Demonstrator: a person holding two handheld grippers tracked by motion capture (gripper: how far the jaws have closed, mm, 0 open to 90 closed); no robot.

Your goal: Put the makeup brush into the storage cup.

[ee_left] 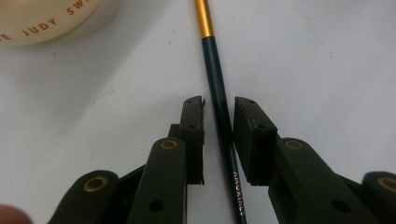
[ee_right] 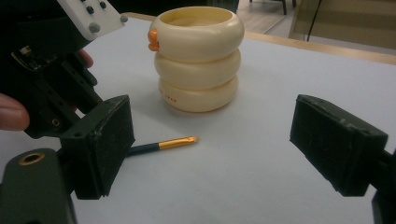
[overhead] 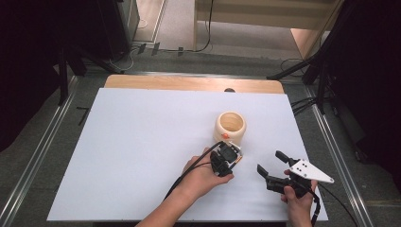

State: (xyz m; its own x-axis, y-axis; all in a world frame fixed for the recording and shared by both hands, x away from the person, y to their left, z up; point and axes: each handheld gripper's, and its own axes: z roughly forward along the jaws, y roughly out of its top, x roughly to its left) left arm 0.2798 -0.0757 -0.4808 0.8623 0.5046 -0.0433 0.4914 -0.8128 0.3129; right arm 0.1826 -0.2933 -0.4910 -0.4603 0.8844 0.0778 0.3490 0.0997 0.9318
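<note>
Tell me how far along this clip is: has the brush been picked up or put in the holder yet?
Nothing looks done yet. The brush lies flat on the white table, beside the cream ringed holder, not in it. In hand: the left gripper straddles the dark handle, jaws either side with gaps showing, not clamped. The right gripper is wide open and holds nothing. Left, presumably: close, lift, drop it into the holder.

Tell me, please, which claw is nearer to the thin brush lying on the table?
Left. The left claw straddles the brush, jaws open either side of its handle. The right claw sits apart, open, off to the side.
</note>
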